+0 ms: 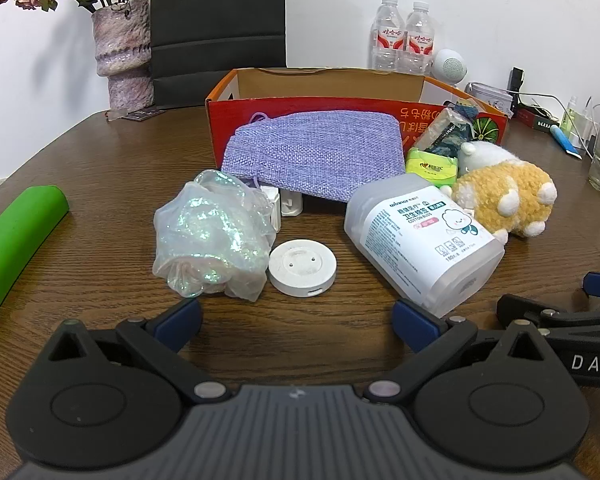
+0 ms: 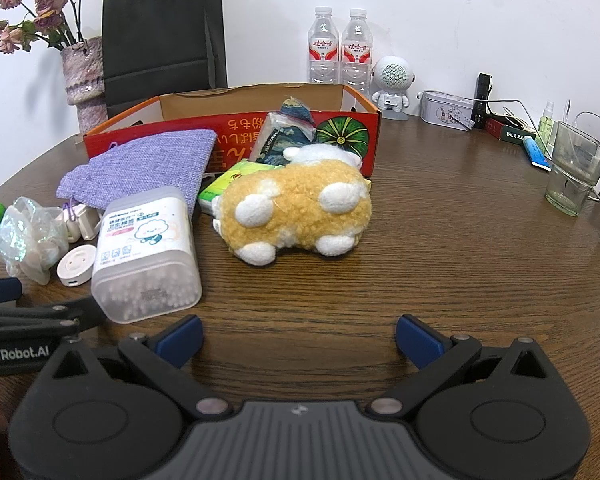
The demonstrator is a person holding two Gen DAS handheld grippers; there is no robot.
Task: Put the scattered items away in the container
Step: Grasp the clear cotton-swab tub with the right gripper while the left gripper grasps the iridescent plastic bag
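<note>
An orange-red cardboard box (image 1: 340, 108) (image 2: 236, 128) stands open at the back of the brown table. Before it lie a purple cloth pouch (image 1: 316, 152) (image 2: 140, 168), an iridescent plastic bag (image 1: 208, 236) (image 2: 28, 232), a white round puck (image 1: 302, 268) (image 2: 74, 266), a clear cotton-bud tub (image 1: 420, 236) (image 2: 144, 252), a yellow-and-white plush toy (image 1: 504, 196) (image 2: 296, 212), a green tissue pack (image 1: 432, 166) (image 2: 236, 180) and a dark patterned packet (image 1: 448, 132) (image 2: 288, 132). My left gripper (image 1: 298, 322) is open just short of the puck. My right gripper (image 2: 300, 334) is open, short of the plush.
A vase with dried roses (image 1: 124, 56) (image 2: 84, 80), a black paper bag (image 2: 164, 36), two water bottles (image 2: 340, 48), a white speaker (image 2: 392, 80), a tin (image 2: 448, 112), glass cups (image 2: 576, 168) and cables line the back and right. A green roll (image 1: 16, 244) lies left.
</note>
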